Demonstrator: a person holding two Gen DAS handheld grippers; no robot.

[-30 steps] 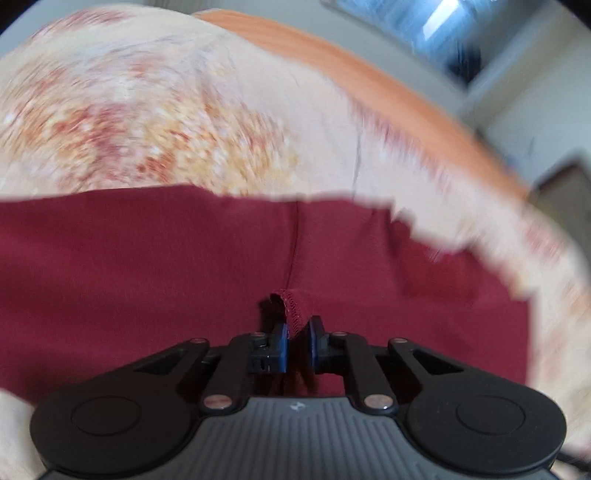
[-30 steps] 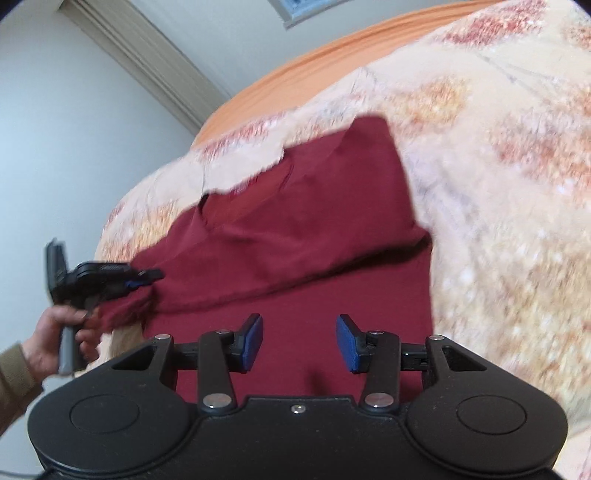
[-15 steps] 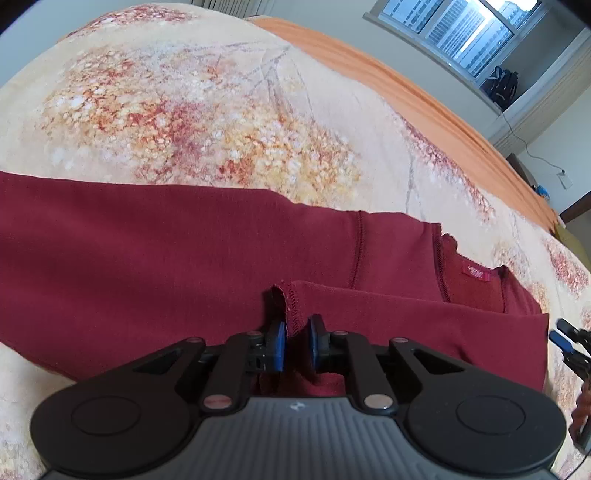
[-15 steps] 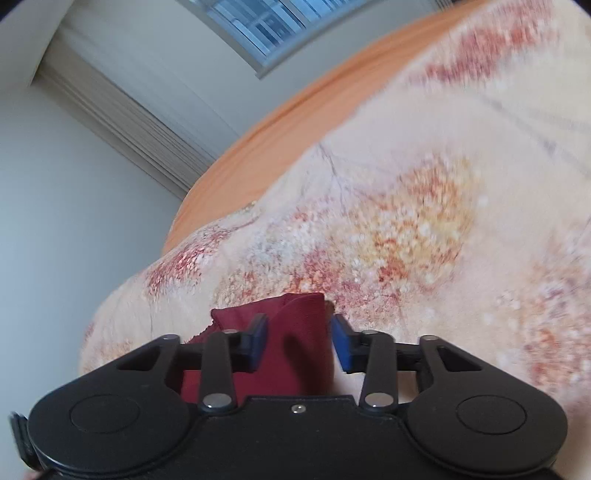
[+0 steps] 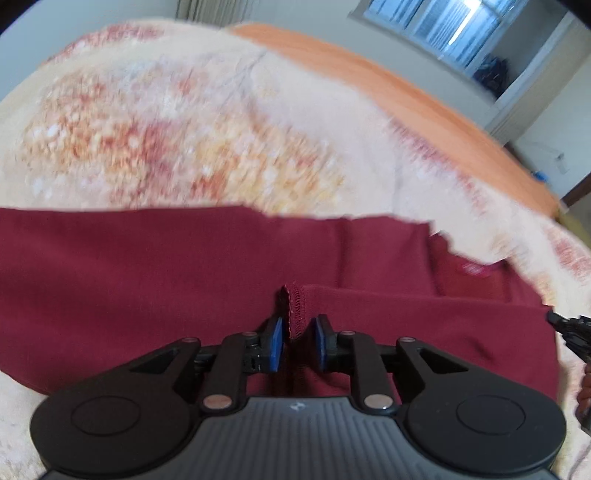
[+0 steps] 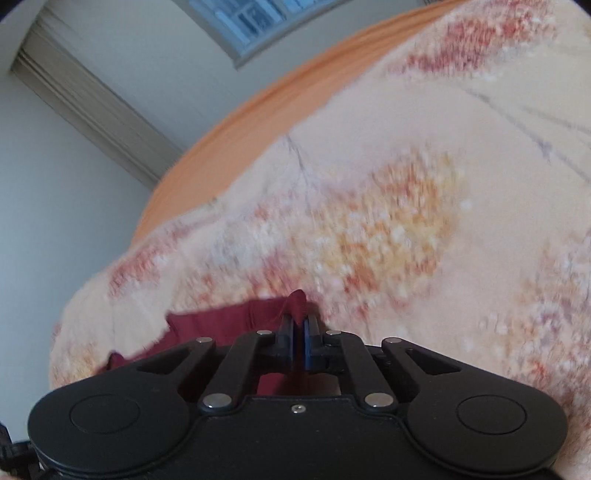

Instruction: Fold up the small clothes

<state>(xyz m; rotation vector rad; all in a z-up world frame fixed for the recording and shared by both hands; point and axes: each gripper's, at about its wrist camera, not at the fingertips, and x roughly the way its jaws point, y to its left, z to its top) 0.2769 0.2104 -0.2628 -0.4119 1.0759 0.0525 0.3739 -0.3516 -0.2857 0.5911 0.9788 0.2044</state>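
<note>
A dark red garment (image 5: 147, 277) lies flat across the floral bedspread (image 5: 184, 140), with a sleeve folded over its body. My left gripper (image 5: 299, 343) hovers over the sleeve's stitched hem (image 5: 295, 306). Its jaws are opening, and the hem stands between the blue pads with a gap on each side. In the right wrist view my right gripper (image 6: 299, 343) is shut on a pinched edge of the garment (image 6: 229, 317) near the bed's side. Part of that right gripper (image 5: 569, 328) shows at the right rim of the left wrist view.
The bedspread (image 6: 406, 221) stretches far beyond the garment. An orange sheet (image 5: 406, 96) runs along its far edge. Behind the bed are a window (image 5: 443, 22), pale walls and a curtain (image 6: 92, 96).
My right gripper swept off the garment's body to its edge and closed on a fold there. My left pads have parted from the sleeve hem they were pinching.
</note>
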